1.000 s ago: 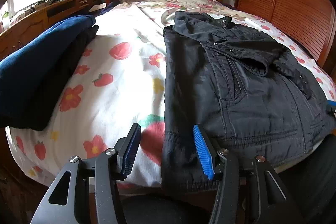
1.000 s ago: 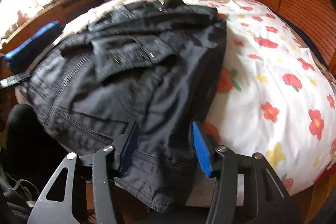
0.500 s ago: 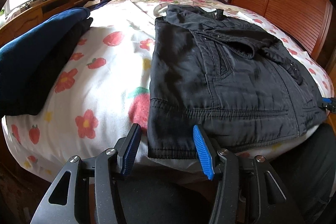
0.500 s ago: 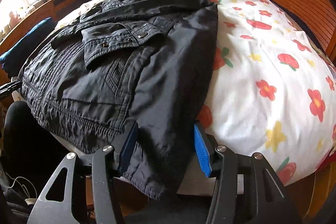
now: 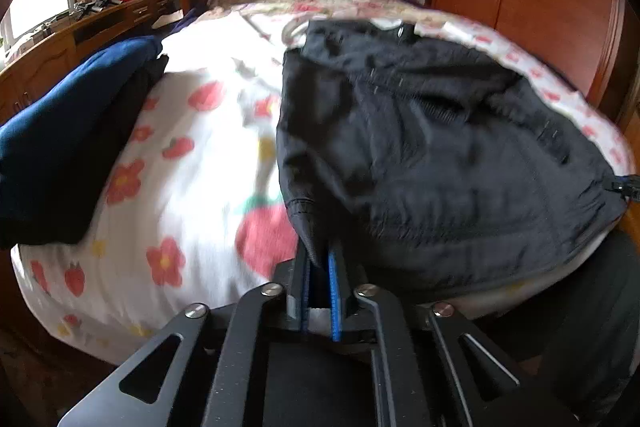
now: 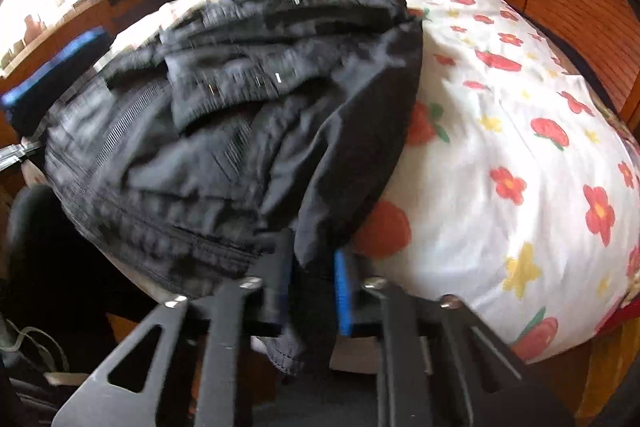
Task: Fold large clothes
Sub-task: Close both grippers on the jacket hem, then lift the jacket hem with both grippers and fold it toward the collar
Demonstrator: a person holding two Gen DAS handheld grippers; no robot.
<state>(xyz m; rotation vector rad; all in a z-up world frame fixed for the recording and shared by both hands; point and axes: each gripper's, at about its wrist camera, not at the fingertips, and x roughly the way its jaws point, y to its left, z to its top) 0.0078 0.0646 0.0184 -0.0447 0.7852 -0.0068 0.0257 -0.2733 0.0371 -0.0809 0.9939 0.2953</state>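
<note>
Now clamped: left gripper (image 5: 320, 269) jaws, open half a second ago, pinched on the hem corner of the black jacket (image 5: 432, 139); right gripper (image 6: 310, 269) jaws likewise nipping the opposite hem corner. Jacket spread on the flowered bed (image 5: 192, 163), filling centre and right of the left frame. Probably set for lifting the hem toward the collar. No readable brand or writing.

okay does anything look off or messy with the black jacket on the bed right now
Nothing looks damaged. The black jacket is rumpled, and its near hem hangs over the bed edge, bunched where the left gripper and right gripper clamp its corners.
</note>
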